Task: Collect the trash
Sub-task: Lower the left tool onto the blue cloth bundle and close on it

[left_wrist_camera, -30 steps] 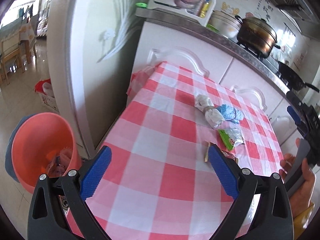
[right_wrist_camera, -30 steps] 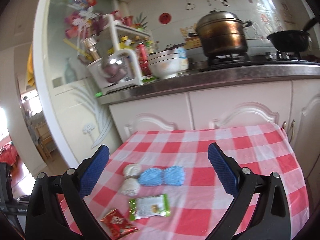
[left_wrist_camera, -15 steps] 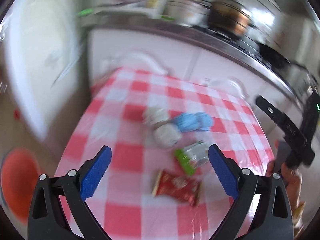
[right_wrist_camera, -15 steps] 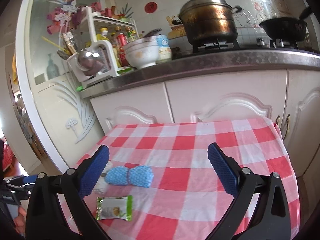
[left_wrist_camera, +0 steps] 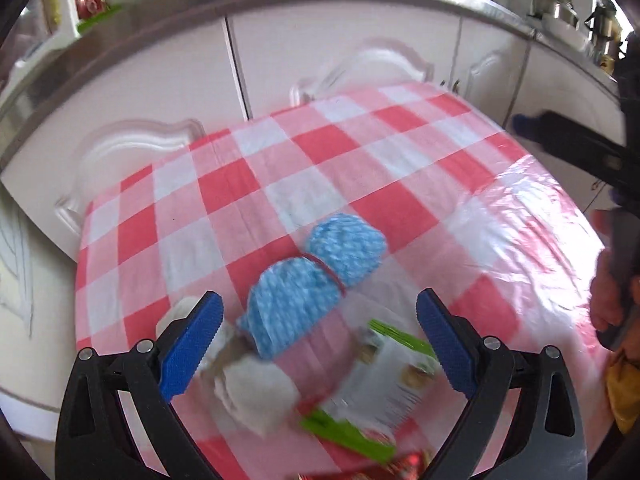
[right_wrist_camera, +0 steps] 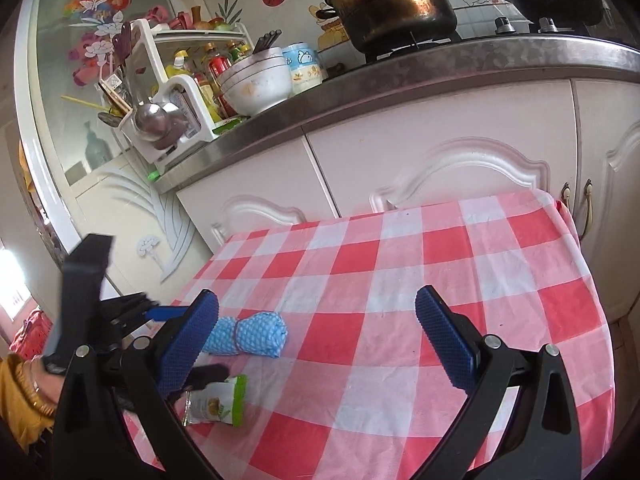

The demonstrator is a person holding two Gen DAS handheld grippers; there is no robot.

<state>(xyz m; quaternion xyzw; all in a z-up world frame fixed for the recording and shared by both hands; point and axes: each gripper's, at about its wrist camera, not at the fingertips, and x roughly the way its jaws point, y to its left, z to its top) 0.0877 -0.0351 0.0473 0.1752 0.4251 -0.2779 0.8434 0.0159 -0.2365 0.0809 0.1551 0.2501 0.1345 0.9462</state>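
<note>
On the red-checked tablecloth point(left_wrist_camera: 360, 148) lie a blue cloth roll tied with a band point(left_wrist_camera: 312, 284), a white crumpled wad point(left_wrist_camera: 256, 392), a green-and-white snack packet point(left_wrist_camera: 384, 380) and a red wrapper point(left_wrist_camera: 408, 462) at the bottom edge. My left gripper point(left_wrist_camera: 319, 348) hangs open low over this litter, with the roll and packet between its fingers. My right gripper point(right_wrist_camera: 316, 344) is open above the cloth's middle with nothing in it. From the right wrist view the blue roll point(right_wrist_camera: 252, 334) and the packet point(right_wrist_camera: 218, 400) lie at its left, beside the left gripper point(right_wrist_camera: 132, 316).
White kitchen cabinets point(right_wrist_camera: 440, 152) stand right behind the table under a steel counter with a brass pot point(right_wrist_camera: 392, 0), bowls point(right_wrist_camera: 260, 80) and a utensil rack point(right_wrist_camera: 168, 92). A hand in a yellow sleeve point(right_wrist_camera: 24, 396) holds the left tool. The table's right edge drops off point(right_wrist_camera: 592, 280).
My left gripper has swung away from the orange bin on the floor and dropped close over the trash pile. My right gripper has drifted forward and to the right, over the cloth's middle.
</note>
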